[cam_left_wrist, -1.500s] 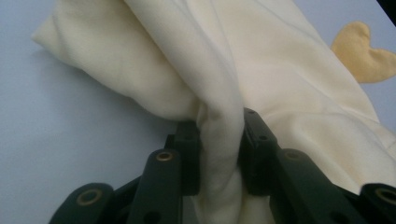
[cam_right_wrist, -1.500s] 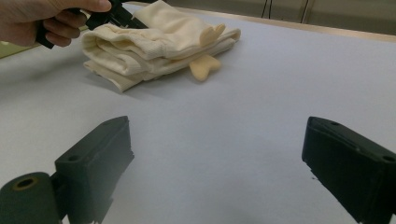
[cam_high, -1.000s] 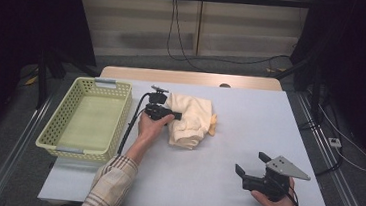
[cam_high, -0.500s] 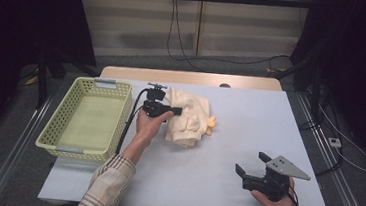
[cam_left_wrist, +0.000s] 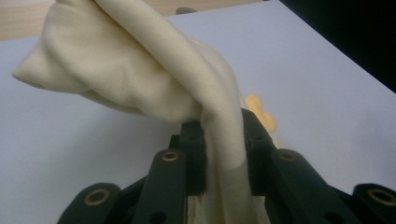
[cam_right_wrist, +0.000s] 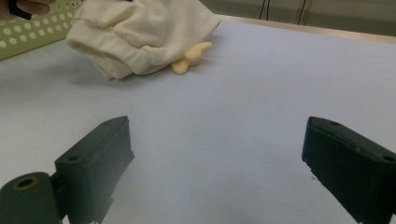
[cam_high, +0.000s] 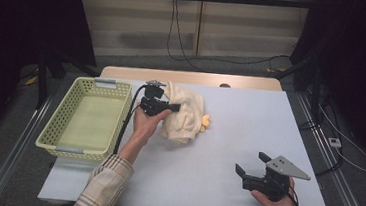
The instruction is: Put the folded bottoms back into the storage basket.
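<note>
A cream cloth garment (cam_high: 185, 113) with a yellow-orange tie (cam_high: 204, 121) is bunched near the table's middle back, partly lifted. My left gripper (cam_high: 173, 104) is shut on a fold of it; in the left gripper view the cream cloth (cam_left_wrist: 140, 70) runs between the black jaws of the gripper (cam_left_wrist: 223, 135). My right gripper (cam_high: 252, 163) is held open near the front right, nothing between its jaws. In the right gripper view the cloth (cam_right_wrist: 140, 32) lies far off at top left, with the yellow tie (cam_right_wrist: 191, 56) beside it.
A pale green plastic basket (cam_high: 53, 132) stands at the table's left, its inside bare. The pale blue table top (cam_high: 250, 119) extends to the right of the cloth. A wooden strip (cam_high: 193, 78) runs along the far edge. Cables hang behind.
My left gripper has lifted the cloth and drawn it left toward the basket; the yellow tie now shows beside it. The right gripper has stayed where it was.
</note>
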`<state>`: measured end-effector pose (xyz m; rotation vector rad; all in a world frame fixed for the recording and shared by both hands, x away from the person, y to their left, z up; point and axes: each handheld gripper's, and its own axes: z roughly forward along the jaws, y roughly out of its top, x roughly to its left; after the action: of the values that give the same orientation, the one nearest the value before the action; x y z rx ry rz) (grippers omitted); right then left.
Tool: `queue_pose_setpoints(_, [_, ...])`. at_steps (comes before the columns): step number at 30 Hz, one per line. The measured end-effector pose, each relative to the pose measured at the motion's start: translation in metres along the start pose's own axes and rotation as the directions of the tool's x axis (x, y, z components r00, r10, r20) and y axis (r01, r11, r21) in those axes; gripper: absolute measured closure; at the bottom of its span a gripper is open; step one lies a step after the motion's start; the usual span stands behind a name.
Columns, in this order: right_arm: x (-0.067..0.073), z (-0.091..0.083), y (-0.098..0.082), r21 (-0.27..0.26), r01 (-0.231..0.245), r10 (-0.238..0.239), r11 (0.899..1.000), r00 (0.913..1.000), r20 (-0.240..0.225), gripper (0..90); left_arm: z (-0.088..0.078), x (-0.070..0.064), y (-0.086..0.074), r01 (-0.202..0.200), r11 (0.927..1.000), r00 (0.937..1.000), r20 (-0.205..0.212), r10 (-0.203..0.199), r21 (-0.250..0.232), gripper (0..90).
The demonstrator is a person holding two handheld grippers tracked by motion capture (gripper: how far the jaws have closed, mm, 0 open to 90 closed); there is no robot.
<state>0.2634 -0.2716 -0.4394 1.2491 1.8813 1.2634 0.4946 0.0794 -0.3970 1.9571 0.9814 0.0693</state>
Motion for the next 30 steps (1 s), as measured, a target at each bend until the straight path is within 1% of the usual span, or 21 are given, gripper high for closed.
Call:
queue_pose_setpoints(2, [0.000, 0.000, 0.000, -0.001, 0.001, -0.001, 1.000, 1.0000, 0.001, 8.3, -0.002, -0.001, 0.001, -0.004, 1.0000, 1.0000, -0.001, 0.004, -0.001, 75.4])
queue_pose_setpoints(3, [0.001, 0.000, 0.000, 0.000, 0.000, 0.000, 1.000, 1.0000, 0.001, 8.3, -0.005, -0.002, 0.002, -0.019, 0.9998, 0.9998, -0.009, 0.019, -0.009, 75.4])
queue_pose_setpoints(4, [0.001, 0.000, 0.000, 0.000, 0.000, 0.000, 1.000, 1.0000, 0.000, 8.3, -0.007, -0.003, 0.002, -0.026, 0.9996, 0.9996, -0.009, 0.026, -0.012, 75.4])
queue_pose_setpoints(10, [0.000, 0.000, 0.000, 0.002, 0.002, -0.002, 1.000, 1.0000, 0.000, 8.3, -0.013, -0.004, 0.004, -0.042, 0.9987, 0.9990, -0.018, 0.042, -0.028, 75.4])
queue_pose_setpoints(11, [0.001, 0.000, 0.000, -0.001, 0.000, 0.000, 1.000, 1.0000, 0.001, 8.3, -0.017, -0.006, 0.005, -0.056, 0.9980, 0.9982, -0.021, 0.055, -0.031, 75.5])
queue_pose_setpoints(12, [0.001, 0.000, 0.000, 0.000, 0.003, -0.003, 1.000, 1.0000, 0.000, 8.3, -0.017, -0.006, 0.005, -0.056, 0.9980, 0.9982, -0.021, 0.055, -0.031, 75.5])
queue_pose_setpoints(14, [0.001, 0.000, 0.000, 0.001, 0.001, -0.001, 1.000, 1.0000, 0.000, 8.3, -0.022, -0.008, 0.006, -0.070, 0.9968, 0.9974, -0.020, 0.070, -0.039, 75.4])
queue_pose_setpoints(16, [0.001, 0.000, 0.000, 0.000, 0.000, 0.000, 1.000, 1.0000, 0.000, 8.3, -0.025, -0.009, 0.006, -0.073, 0.9962, 0.9972, -0.018, 0.072, -0.049, 75.5])
queue_pose_setpoints(25, [0.001, 0.000, 0.000, -0.003, 0.005, -0.005, 1.000, 1.0000, 0.002, 8.3, -0.041, -0.017, 0.009, -0.108, 0.9905, 0.9941, -0.009, 0.108, -0.085, 75.4])
queue_pose_setpoints(30, [0.001, 0.000, 0.000, -0.002, 0.006, -0.006, 1.000, 1.0000, 0.001, 8.3, -0.050, -0.021, 0.009, -0.129, 0.9872, 0.9916, -0.019, 0.128, -0.094, 75.4])
